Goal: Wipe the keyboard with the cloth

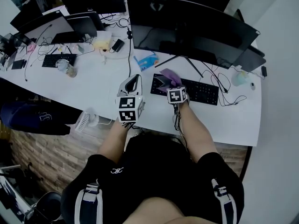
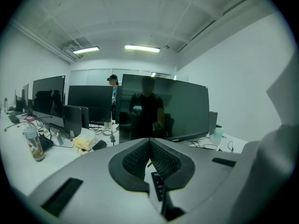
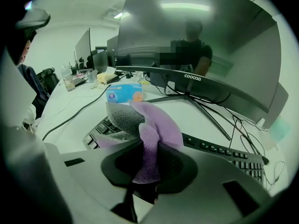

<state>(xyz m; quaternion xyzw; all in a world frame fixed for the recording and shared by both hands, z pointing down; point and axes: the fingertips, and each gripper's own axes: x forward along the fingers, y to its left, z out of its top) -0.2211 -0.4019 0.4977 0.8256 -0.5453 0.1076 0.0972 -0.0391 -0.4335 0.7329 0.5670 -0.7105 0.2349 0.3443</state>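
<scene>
In the head view, the right gripper (image 1: 170, 84) is held over the left end of the flat black keyboard (image 1: 198, 92), which lies on the white desk (image 1: 93, 85) in front of a wide dark monitor (image 1: 187, 29). The soft purple cloth (image 1: 170, 76) is bunched at this gripper's tips, above the keys. The left gripper (image 1: 134, 80) is held beside it over bare desk, apart from the keyboard.

In the left gripper view, the jaws of the left gripper (image 2: 149, 141) are seen pressed together with nothing between them; neither cloth nor keyboard is shown here.

In the right gripper view, the right gripper (image 3: 150, 146) is seen clamped on the cloth (image 3: 156, 120), whose grey-backed fold hangs over the keyboard (image 3: 219, 150); contact with the keys cannot be confirmed.
</scene>
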